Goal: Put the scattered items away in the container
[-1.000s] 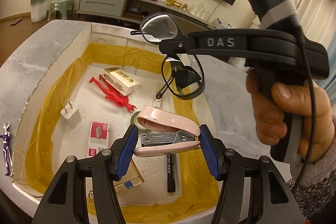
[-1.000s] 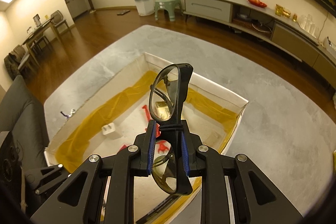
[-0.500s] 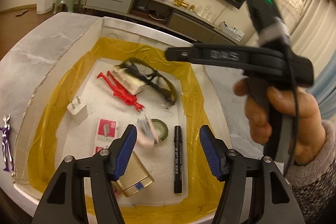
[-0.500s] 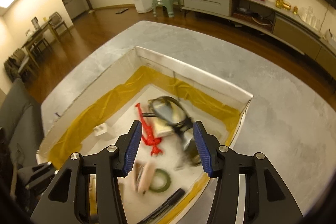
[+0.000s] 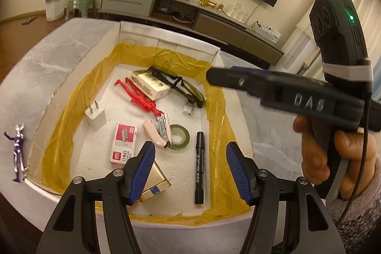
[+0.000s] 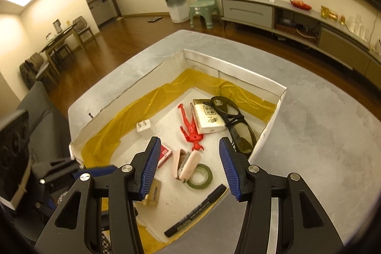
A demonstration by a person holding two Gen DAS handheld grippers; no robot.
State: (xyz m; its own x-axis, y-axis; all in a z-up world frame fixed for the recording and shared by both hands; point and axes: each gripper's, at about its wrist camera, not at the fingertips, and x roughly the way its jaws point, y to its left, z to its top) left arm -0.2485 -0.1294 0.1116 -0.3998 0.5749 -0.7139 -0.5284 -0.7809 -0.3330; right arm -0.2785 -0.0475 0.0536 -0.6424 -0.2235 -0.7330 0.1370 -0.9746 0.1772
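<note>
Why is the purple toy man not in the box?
Out. The purple figure lies on the table, outside the box's wall. Why, cannot tell.

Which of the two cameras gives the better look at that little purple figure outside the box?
The left wrist view. There the purple figure lies in full on the grey tabletop, just outside the white box. In the right wrist view I cannot find it; the box wall and the other gripper cover that side.

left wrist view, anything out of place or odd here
Yes: a purple figure lies on the table outside the box's left wall, while the other items are inside. In the box, the stapler lies sprung open, resting partly on the tape roll.
</note>
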